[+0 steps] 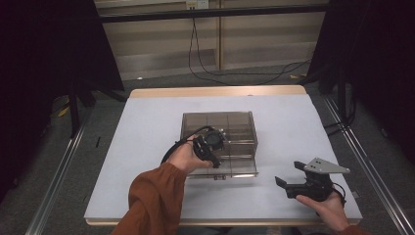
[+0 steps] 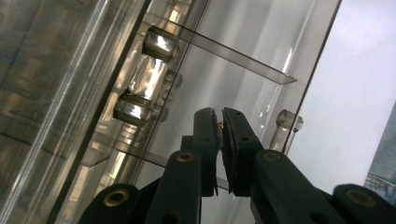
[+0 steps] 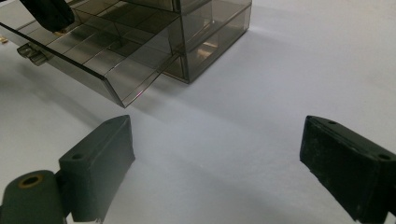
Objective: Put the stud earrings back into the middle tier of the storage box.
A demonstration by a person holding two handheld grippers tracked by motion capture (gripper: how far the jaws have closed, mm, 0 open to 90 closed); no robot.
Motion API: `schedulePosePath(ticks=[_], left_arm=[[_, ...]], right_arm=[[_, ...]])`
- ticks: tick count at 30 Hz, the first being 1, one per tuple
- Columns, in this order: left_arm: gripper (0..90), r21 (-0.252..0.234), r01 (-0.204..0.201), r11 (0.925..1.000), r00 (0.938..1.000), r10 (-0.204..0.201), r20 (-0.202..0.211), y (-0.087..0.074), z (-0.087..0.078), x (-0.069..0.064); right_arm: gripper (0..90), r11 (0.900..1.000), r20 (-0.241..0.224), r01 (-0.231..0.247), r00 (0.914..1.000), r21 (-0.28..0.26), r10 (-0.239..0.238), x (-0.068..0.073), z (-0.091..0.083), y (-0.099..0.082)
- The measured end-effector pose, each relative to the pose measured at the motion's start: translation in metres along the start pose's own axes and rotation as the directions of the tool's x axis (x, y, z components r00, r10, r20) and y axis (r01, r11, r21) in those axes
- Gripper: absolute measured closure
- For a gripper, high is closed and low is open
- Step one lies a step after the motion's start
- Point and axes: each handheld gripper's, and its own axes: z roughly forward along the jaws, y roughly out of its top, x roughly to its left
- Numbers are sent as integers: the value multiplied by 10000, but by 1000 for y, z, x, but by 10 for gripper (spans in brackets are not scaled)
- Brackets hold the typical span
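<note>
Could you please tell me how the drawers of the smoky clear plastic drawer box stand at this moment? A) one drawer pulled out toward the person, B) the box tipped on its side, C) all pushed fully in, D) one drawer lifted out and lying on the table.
A: the pulled-out drawer juts from the drawer box toward the person, with the left hand-held gripper over it.

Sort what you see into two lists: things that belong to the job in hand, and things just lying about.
In the job:
- smoked clear drawer box
- its pulled-out drawer
- left tongs, shut, in the drawer
- right tongs, open, above bare table

Lying about:
- black cables on the floor
- table
</note>
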Motion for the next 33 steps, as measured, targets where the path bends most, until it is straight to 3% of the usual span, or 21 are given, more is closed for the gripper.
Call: schedulePosePath(ticks=[6,7,8,9,10,15,20,27,30,32,33], left_arm=[[814,-143,98,9998,10000,-98,18,-1,-1,1],[814,-325,275,9991,9996,-276,-25,-2,-1,0],[810,-291,264,9992,9996,-265,-26,-2,-1,-1],[812,-130,-9,9999,10000,8,-34,-3,-3,1],[816,-377,214,9991,9998,-215,-8,-5,-5,1],[817,-484,273,9985,9996,-271,36,-11,-10,4],[817,-1056,499,9931,9985,-474,266,-26,-19,6],[817,-1471,653,9870,9978,-633,184,-46,-35,9],[818,-1780,1115,9777,9938,-1105,155,-66,-43,14],[819,-1755,1063,9787,9943,-1057,128,-71,-45,16],[818,-1836,1199,9757,9927,-1206,78,-75,-46,16]], right_arm=[[94,10000,-5,-33,10000,13,33,0,0,0],[94,10000,-5,-33,10000,13,33,0,0,0],[93,10000,-3,-10,10000,5,10,0,0,0],[94,10000,-5,-6,10000,10,6,0,0,0],[93,10000,-1,-57,10000,0,57,0,0,0],[93,10000,-18,-54,10000,-12,54,0,0,0],[94,10000,-13,-66,10000,0,66,0,0,0],[94,10000,2,-72,10000,-17,72,0,0,0],[94,10000,19,-83,10000,-19,83,0,0,0],[94,10000,14,-80,10000,-19,80,0,0,0],[93,10000,9,-82,10000,13,82,0,0,0]])
